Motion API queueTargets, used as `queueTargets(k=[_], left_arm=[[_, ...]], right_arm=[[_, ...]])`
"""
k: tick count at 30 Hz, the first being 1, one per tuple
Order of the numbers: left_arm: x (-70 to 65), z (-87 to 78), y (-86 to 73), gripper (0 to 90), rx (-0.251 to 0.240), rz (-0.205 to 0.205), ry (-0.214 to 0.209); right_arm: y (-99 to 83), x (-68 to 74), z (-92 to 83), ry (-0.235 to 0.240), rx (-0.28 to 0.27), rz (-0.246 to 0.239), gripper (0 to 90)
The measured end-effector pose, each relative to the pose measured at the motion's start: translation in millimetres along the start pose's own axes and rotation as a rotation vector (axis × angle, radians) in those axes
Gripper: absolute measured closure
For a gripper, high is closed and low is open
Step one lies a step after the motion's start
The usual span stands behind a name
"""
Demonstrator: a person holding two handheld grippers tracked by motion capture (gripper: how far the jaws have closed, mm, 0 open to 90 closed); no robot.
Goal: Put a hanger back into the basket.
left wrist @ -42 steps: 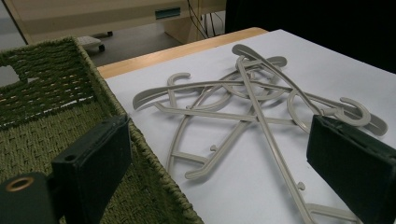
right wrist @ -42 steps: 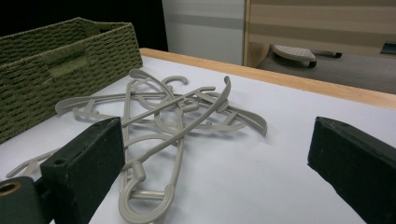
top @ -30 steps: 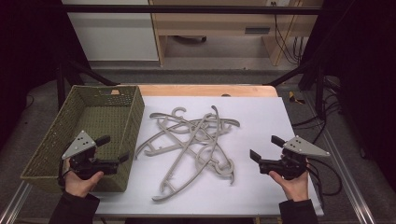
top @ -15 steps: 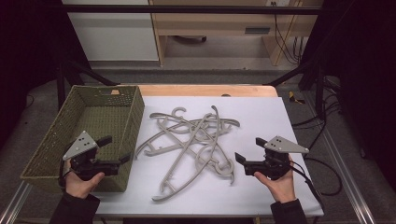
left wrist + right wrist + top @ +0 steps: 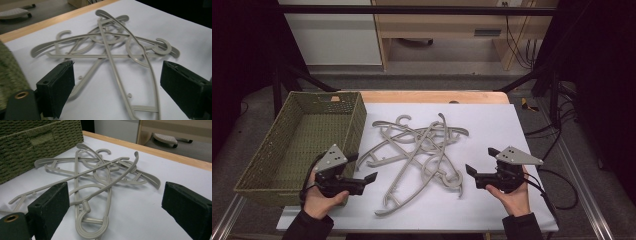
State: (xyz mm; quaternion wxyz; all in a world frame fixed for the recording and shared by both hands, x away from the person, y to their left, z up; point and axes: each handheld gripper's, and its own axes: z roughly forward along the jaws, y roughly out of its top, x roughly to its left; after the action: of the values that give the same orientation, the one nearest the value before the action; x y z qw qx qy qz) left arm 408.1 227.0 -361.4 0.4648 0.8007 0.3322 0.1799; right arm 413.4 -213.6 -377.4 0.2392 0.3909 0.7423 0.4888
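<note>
Several grey hangers [image 5: 419, 150] lie tangled in one pile mid-bench, between two released tongs.
No writing can be read on anything. The hangers cross at many angles; the longest runs from the near left to the far right of the white bench [image 5: 512, 130], hooks pointing various ways. The green woven basket [image 5: 257, 170] at the left holds nothing visible. The left tongs [image 5: 362, 167] have just been narrowing yet grip nothing; the right tongs [image 5: 479, 161] gape wide, both aimed at the pile.
</note>
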Motion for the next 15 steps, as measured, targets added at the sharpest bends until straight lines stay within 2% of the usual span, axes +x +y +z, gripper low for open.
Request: queueTargets(k=[4, 6, 15], left_arm=[[-14.6, 16.0, 8.4, 12.3, 0.043, 0.027, -0.031], [-21.7, 25.3, 13.0, 12.4, 0.059, 0.039, -0.047], [-44.1, 65.3, 25.2, 13.1, 0.135, 0.078, -0.094]], right_arm=[[-0.2, -1.4, -2.4, -0.005, -0.005, 0.003, 8.1], [-1.4, -4.1, -4.8, -0.002, -0.014, 0.021, 8.4], [-6.6, -13.8, -9.3, -0.025, -0.021, 0.033, 7.5]])
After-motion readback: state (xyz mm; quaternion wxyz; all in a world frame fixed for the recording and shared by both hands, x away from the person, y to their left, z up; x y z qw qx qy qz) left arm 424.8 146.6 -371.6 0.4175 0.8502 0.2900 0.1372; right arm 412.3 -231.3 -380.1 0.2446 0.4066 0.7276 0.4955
